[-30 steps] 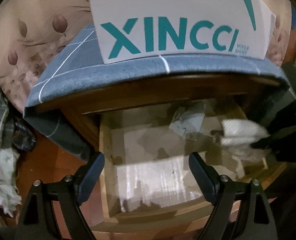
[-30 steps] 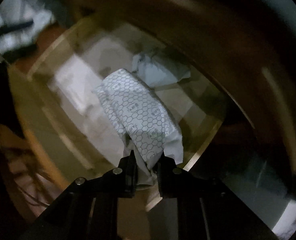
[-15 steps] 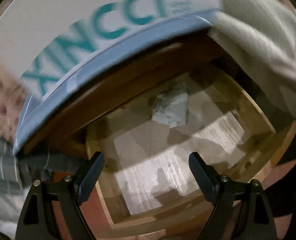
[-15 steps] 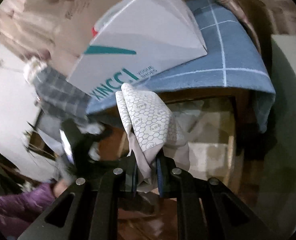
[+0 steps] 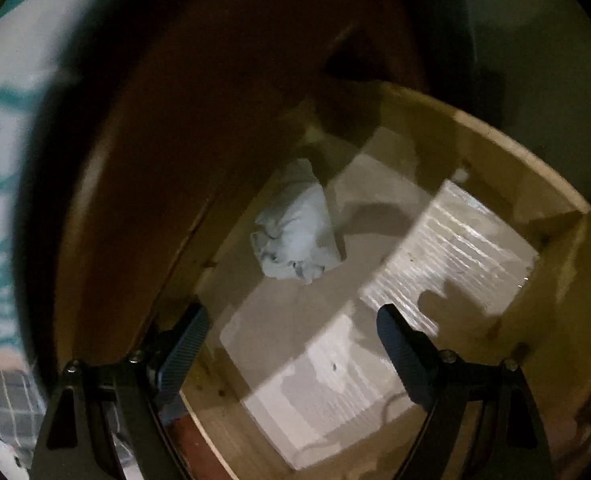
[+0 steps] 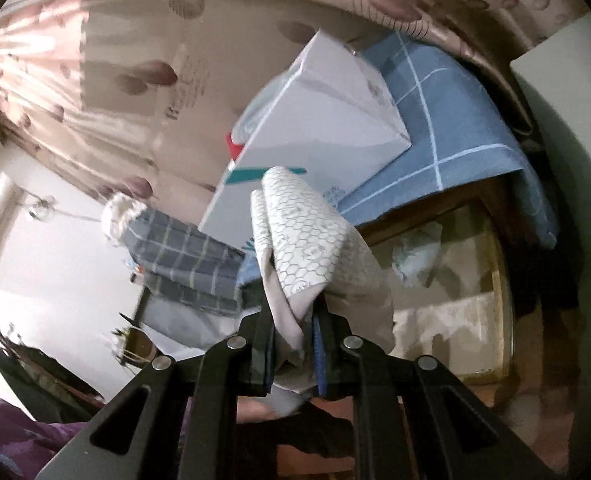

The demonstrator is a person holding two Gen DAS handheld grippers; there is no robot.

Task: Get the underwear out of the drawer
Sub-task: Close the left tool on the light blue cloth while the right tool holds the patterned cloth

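Now underwear [image 6: 307, 236] lifted — drawer [image 6: 499, 280] cleared.

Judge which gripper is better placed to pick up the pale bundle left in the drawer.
Left. The left gripper is open and aimed down into the drawer at the pale bundle. The right gripper is shut on the hexagon-print underwear, outside the drawer.
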